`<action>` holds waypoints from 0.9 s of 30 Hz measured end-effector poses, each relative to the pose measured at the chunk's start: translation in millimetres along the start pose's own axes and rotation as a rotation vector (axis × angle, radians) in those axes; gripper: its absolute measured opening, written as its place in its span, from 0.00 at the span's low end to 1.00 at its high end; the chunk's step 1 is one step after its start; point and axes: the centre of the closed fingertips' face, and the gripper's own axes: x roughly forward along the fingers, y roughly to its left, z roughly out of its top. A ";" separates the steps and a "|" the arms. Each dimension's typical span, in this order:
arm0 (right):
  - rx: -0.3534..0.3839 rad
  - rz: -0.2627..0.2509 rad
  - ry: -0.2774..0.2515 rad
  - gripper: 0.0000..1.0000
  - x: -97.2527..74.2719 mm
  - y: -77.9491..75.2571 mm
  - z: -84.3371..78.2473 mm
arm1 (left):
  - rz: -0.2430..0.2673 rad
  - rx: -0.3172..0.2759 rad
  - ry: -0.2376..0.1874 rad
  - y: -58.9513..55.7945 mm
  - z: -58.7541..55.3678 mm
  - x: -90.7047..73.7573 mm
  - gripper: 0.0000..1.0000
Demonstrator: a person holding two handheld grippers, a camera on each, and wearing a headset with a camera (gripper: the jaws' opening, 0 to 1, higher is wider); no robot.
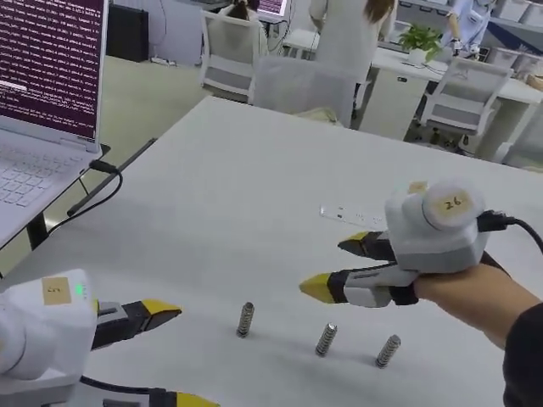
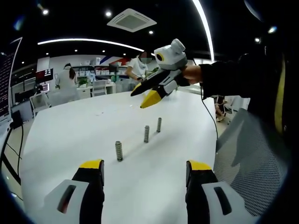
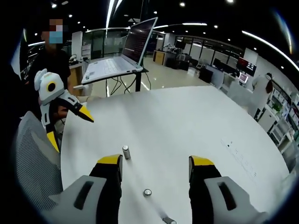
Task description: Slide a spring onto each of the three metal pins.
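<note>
Three coiled springs stand upright in a row on the white table (image 1: 212, 186): one on the left (image 1: 245, 320), one in the middle (image 1: 327, 339), one on the right (image 1: 388, 350). A metal tip shows at the top of each. My left gripper (image 1: 178, 356) is open and empty, to the left of the row. Behind the row hovers my right gripper (image 1: 331, 267), also open with nothing between its yellow-tipped jaws. The left gripper view looks along the springs (image 2: 118, 150) toward the right gripper (image 2: 147, 95). From above, the right gripper view shows the spring tops (image 3: 125, 151) and the left gripper (image 3: 70, 128).
An open laptop (image 1: 42, 93) sits on a stand at the left, with a black cable (image 1: 106, 182) by the table's left edge. A small white strip (image 1: 344, 214) lies behind the right gripper. Office chairs (image 1: 229, 51) and people stand beyond the far edge.
</note>
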 end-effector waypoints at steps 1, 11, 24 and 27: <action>0.018 -0.016 -0.018 0.58 -6.4 -3.4 -1.6 | -0.001 -0.001 0.001 -0.4 0.4 0.3 0.68; 0.090 -0.113 -0.092 0.66 -48.1 -20.6 -26.9 | -0.001 0.009 -0.004 -2.2 9.0 3.6 0.68; 0.179 -0.189 -0.128 0.70 -89.9 -22.8 -81.8 | 0.008 0.009 -0.002 -3.8 11.0 4.7 0.69; 0.195 -0.187 -0.113 0.72 -91.0 -16.1 -98.6 | 0.014 0.006 0.005 -2.4 7.8 5.4 0.69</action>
